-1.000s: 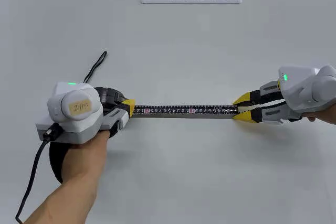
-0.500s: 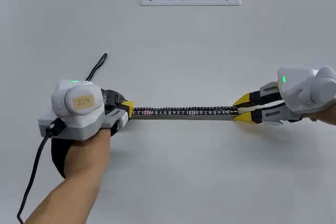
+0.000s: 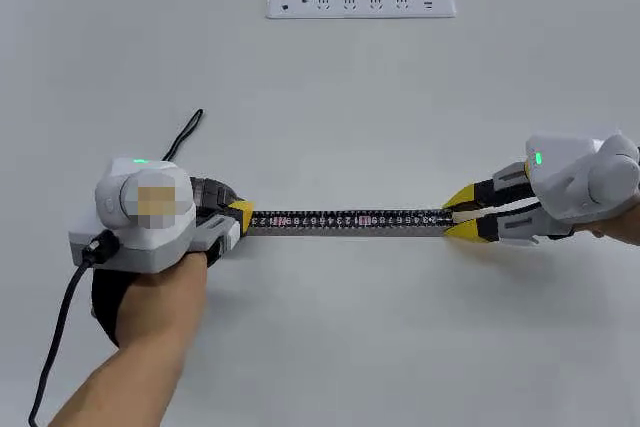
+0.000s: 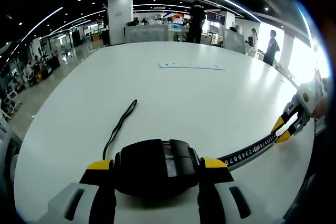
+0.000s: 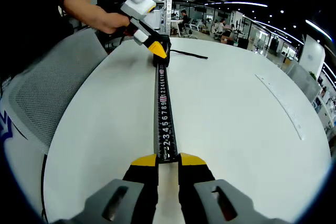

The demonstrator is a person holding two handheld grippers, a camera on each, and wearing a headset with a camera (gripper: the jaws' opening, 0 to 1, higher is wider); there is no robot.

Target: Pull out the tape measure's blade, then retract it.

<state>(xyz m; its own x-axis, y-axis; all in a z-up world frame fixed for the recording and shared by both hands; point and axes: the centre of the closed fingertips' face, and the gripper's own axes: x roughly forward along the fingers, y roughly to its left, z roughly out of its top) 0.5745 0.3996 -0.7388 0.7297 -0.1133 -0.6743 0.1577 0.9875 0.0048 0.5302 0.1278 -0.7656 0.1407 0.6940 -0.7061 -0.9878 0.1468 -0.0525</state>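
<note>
Head view: the left claw (image 3: 240, 215) is clamped around the black tape measure (image 3: 208, 193), which rests on the desk (image 3: 330, 347) well short of the far edge, where a power strip (image 3: 360, 3) lies. The right claw (image 3: 460, 217) is pinched narrow on the tip of the blade (image 3: 350, 219), drawn out flat between the two. The pull-out looks nearly done. Retraction comes next: the right claw should guide the blade back toward the case, steadily, without letting it snap.
</note>
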